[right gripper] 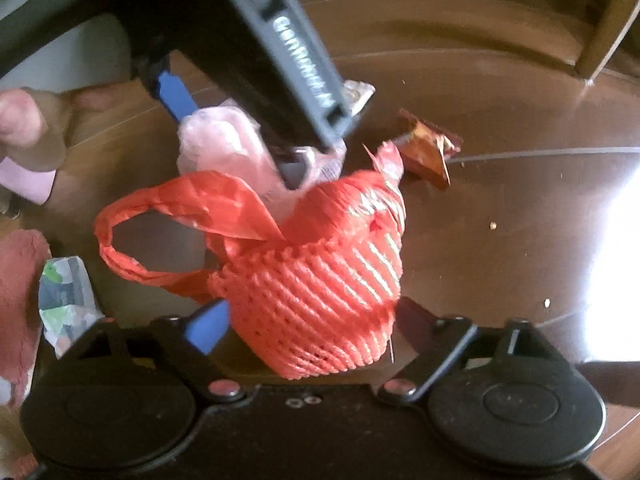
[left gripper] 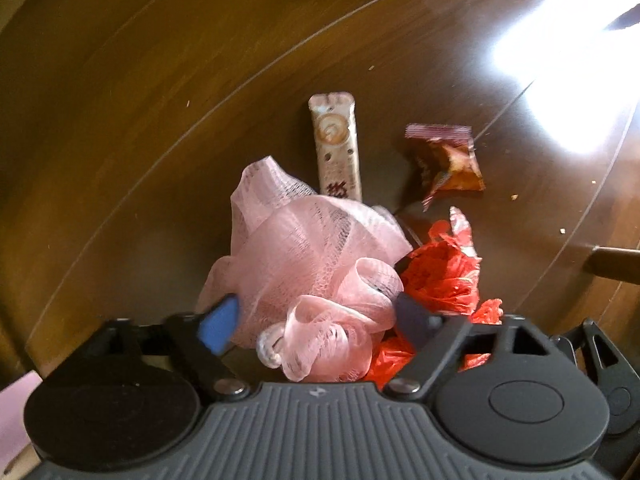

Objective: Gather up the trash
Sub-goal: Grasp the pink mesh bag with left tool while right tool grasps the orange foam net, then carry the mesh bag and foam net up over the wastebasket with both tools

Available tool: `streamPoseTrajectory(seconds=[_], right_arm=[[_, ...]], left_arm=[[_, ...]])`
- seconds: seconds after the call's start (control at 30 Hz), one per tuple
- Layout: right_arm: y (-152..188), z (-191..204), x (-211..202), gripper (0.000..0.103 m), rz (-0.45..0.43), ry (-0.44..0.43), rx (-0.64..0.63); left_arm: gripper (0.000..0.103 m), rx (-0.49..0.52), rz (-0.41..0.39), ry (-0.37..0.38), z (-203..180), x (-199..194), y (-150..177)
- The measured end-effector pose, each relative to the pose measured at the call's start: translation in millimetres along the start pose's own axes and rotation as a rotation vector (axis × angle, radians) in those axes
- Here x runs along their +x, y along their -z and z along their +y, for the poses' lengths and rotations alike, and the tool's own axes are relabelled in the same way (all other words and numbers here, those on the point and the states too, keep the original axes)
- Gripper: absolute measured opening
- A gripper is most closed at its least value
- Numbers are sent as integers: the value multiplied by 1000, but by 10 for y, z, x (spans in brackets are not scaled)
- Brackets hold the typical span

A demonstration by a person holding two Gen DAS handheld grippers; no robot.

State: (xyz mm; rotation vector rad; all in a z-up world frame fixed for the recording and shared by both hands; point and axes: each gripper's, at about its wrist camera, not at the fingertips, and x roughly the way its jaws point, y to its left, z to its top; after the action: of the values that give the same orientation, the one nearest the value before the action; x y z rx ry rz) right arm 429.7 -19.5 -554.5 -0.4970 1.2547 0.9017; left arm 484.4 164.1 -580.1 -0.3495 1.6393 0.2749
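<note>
On the dark wooden floor (left gripper: 168, 92) the trash lies bunched together, so both my hands work at once. My left fingers (left gripper: 316, 320) stand partly open around the pink mesh bath pouf (left gripper: 308, 256), pads not yet pressing, pointing down to take it from above. My right fingers (right gripper: 316, 322) straddle the red foam fruit net (right gripper: 320, 292), also apart, the red plastic bag (right gripper: 176, 216) tangled at its ten o'clock. From the pouf, a coffee stick sachet (left gripper: 336, 140) lies at twelve o'clock and a crumpled snack wrapper (left gripper: 444, 160) at one, both loose for later. Closing both grips looks next.
</note>
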Motion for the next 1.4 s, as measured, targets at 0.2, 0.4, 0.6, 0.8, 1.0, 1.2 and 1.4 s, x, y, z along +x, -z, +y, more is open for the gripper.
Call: streamPoseTrajectory(seconds=[0.2,0.4,0.6,0.8,1.0,1.2,1.4], right_arm=[[3,-111,-38,38,6,-23,80],[70,-120,-229,10,-11,-12,125],[144,-125,-623,10,-14,22,196],[172,-177,-1250,10,-82,29,351],[241,-56,-1999,10,-167,45,414],[409,116,-2872,10,-268,65,432],[671,275,-3858,10,-399,113,395]], left_arm=[[45,-32,4,14,64,-4,38],[34,-79,-13,27,144,-149,155],[32,-83,-57,31,257,-433,336],[32,-41,-118,-10,365,-921,526],[32,1,-204,-10,396,-1656,868],[32,39,-287,37,218,-2394,1328],[32,119,-385,82,-130,-3153,1856]])
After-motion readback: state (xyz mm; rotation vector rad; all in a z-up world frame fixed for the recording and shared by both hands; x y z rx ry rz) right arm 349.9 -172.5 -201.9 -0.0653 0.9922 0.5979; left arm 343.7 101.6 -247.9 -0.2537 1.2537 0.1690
